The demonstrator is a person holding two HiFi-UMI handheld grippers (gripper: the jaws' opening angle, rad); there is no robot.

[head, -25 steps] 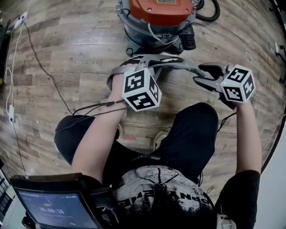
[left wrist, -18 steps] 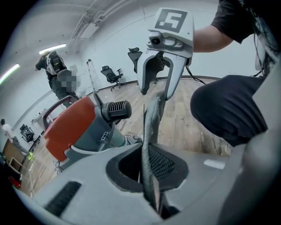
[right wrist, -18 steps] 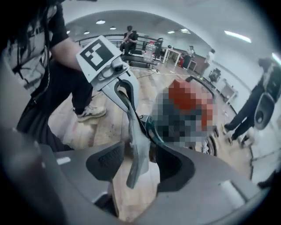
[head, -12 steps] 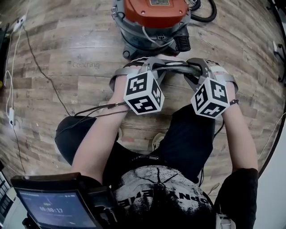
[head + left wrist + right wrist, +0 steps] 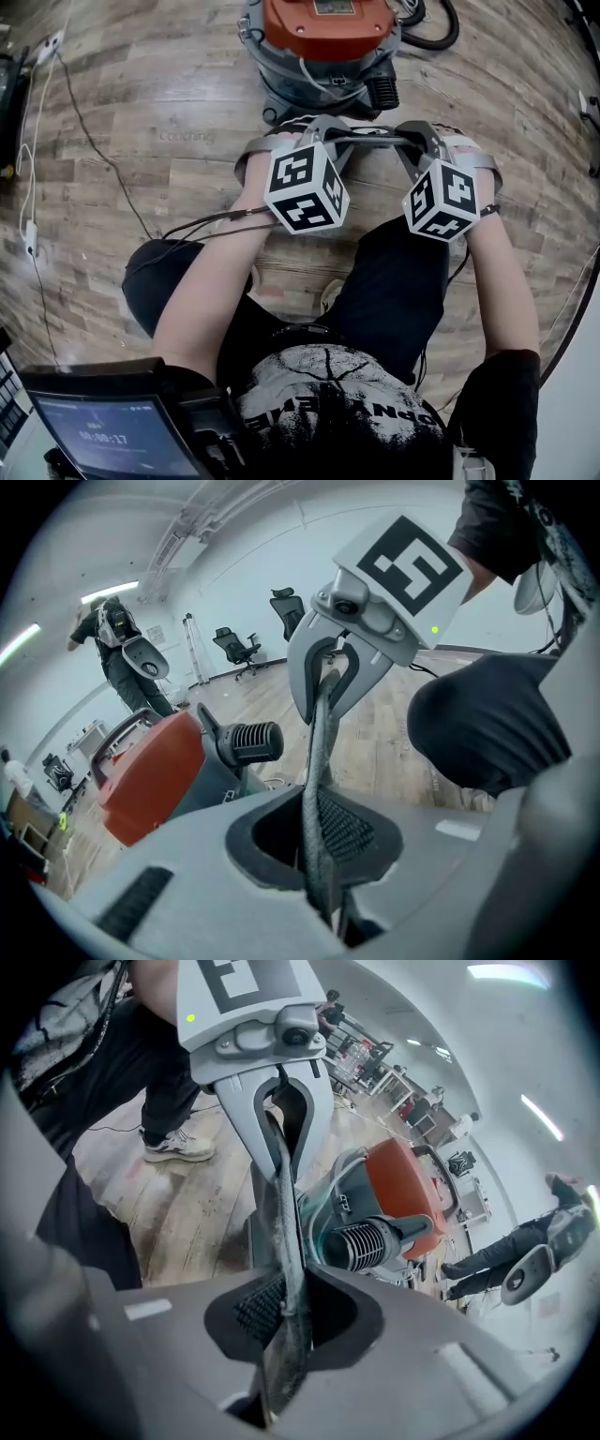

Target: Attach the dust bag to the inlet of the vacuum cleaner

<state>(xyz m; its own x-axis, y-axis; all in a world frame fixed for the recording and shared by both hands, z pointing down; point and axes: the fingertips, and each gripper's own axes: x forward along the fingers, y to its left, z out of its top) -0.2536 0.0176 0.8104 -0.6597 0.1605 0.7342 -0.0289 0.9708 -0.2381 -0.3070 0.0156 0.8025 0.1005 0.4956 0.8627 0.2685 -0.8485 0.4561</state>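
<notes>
Pinching dust bag (image 5: 370, 139): left gripper (image 5: 326, 133) clamped, right gripper (image 5: 411, 142) jaws just closed on it. Keep it taut, squared to the probable inlet (image 5: 382, 91).

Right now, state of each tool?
Left tool: shut on the dust bag.
Right tool: jaws just closed, now shut on the same dust bag.

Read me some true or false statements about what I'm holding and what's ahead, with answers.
The left gripper clamps the dark grey dust bag. True.
The right gripper stands open and empty. False: its jaws have just been closing and now pinch the bag too.
A black hose lies beside the grey vacuum cleaner with the orange top. True.
The vacuum cleaner stands on a table. False: it stands on the wooden floor.
</notes>
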